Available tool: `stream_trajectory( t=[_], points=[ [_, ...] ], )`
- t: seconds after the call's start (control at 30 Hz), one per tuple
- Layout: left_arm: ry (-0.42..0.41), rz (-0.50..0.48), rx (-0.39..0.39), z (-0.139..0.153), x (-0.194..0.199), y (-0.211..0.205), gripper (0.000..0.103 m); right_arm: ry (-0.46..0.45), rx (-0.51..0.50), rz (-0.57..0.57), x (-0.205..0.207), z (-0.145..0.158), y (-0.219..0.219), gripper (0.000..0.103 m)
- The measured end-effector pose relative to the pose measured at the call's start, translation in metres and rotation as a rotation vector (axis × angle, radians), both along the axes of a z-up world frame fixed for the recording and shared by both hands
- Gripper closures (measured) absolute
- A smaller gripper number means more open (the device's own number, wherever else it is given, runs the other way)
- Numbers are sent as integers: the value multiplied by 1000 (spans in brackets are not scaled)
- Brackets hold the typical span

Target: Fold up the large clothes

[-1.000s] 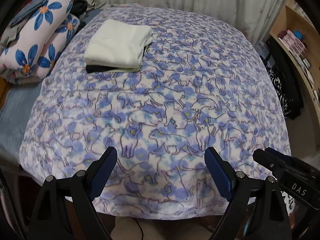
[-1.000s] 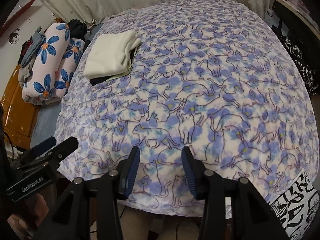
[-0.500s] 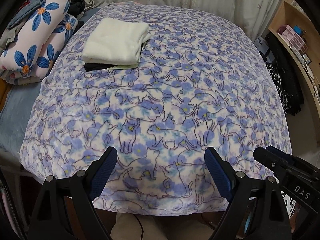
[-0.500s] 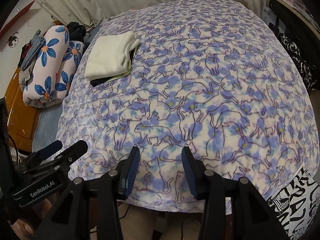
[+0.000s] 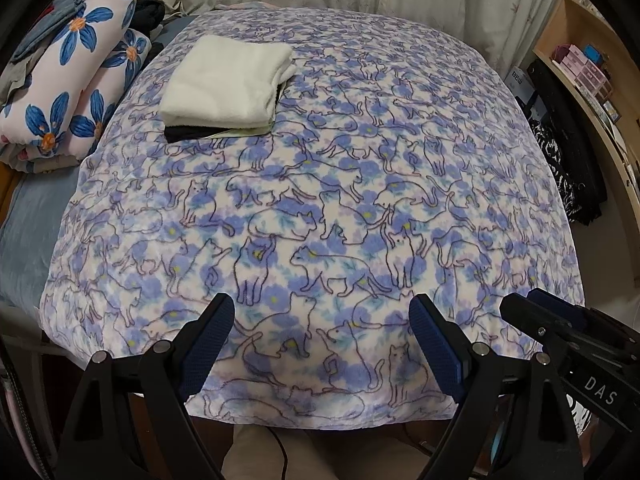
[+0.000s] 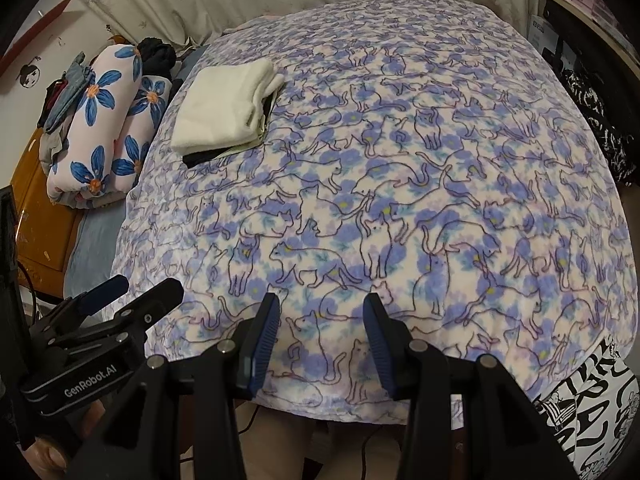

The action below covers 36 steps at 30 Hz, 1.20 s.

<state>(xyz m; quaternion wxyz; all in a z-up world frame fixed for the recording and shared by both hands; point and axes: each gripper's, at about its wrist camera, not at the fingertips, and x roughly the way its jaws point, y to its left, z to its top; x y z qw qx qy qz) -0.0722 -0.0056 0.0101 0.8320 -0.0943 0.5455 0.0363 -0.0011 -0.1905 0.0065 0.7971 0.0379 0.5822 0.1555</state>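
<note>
Both grippers have drifted slightly back from the cat-print blanket [image 5: 360, 184], which lies spread flat over the bed. Left gripper [image 5: 322, 320] gapes wide and empty; right gripper [image 6: 322, 312] stands narrower, also empty. Folded clothes [image 5: 224, 80] sit far-left.

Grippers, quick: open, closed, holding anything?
Left gripper: open wide, holding nothing, above the cat-print blanket.
Right gripper: open, narrower gap, holding nothing.

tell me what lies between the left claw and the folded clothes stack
Only bare cat-print blanket lies between the left claw and the folded clothes stack, shown in the left wrist view.
</note>
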Motion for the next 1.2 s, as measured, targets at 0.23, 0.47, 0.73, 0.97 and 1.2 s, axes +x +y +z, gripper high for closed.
stream_trajectory(
  t=[0.23,0.47,0.73,0.97,1.2],
  points=[
    [3,-3,0,0,0,1,15,1,-1,3,-1,0,1,59],
    [4,-6,1,-1,-1,0,15,0,-4,9,-1,1,1,59],
    [6,-10,0,-2,-3,0,15,0,-4,11,-1,2,2,59],
    [6,-9,1,-2,-3,-1,15,-1,-4,1,-4,2,6,59],
    [7,-7,1,-3,-3,-2,15,0,-5,0,-4,1,7,59]
  ],
)
